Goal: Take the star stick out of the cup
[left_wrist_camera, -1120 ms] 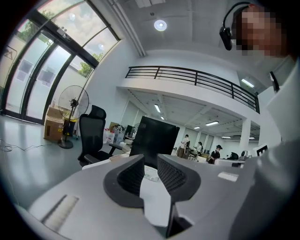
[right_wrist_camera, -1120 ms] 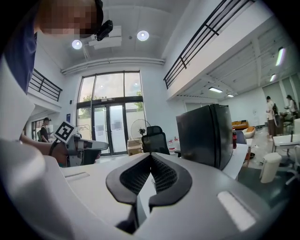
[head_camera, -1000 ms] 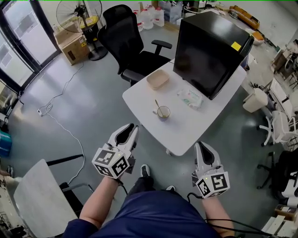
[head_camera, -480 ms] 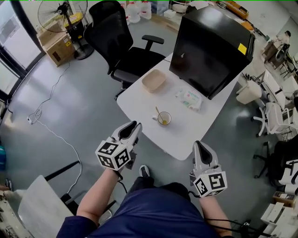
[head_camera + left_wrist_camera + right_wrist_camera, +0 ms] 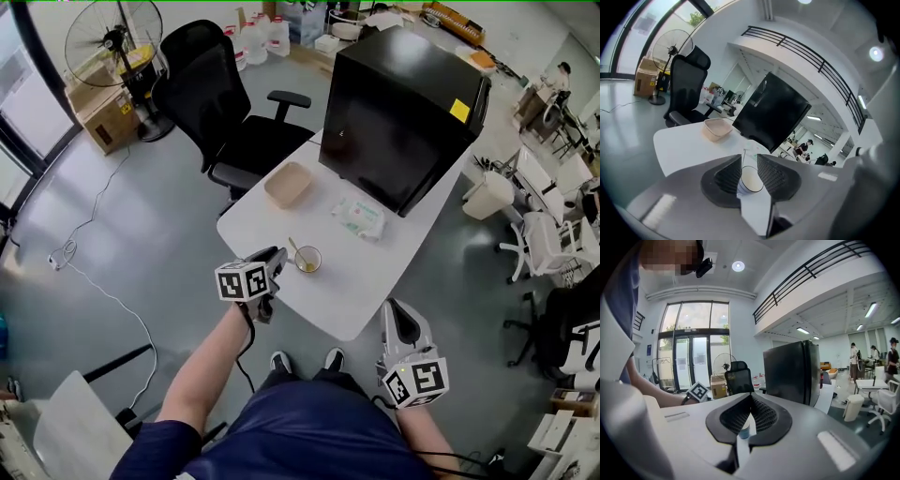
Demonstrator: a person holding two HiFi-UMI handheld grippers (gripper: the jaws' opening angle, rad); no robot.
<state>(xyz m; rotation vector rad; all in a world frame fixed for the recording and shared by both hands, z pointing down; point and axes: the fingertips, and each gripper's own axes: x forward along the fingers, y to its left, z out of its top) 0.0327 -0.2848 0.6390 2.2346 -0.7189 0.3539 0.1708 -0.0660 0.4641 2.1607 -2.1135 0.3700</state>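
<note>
On my head view the left gripper is over the near-left part of the white table, its tips aimed toward 3 o'clock at the cup, which sits just beside them. In the left gripper view I see its jaws spread a little, with the cup's rim framed in the gap. I can't tell whether the pads reach around the cup or stop just short of it, and neither pad looks pressed against it. The star stick is in the cup, leaning out over the rim toward 10 o'clock; its top end is too small for me to make out. The right gripper hangs off the table's near edge, at about 5 o'clock from the cup and well apart from it. Its own view shows the jaw tips pressed together with nothing pinched. From the cup, a shallow tan bowl lies at 11 o'clock and a pack of wipes at 1 o'clock. The big black cabinet stands on the table's far end beyond the wipes. A black office chair is on the floor at 10 o'clock, past the bowl.
</note>
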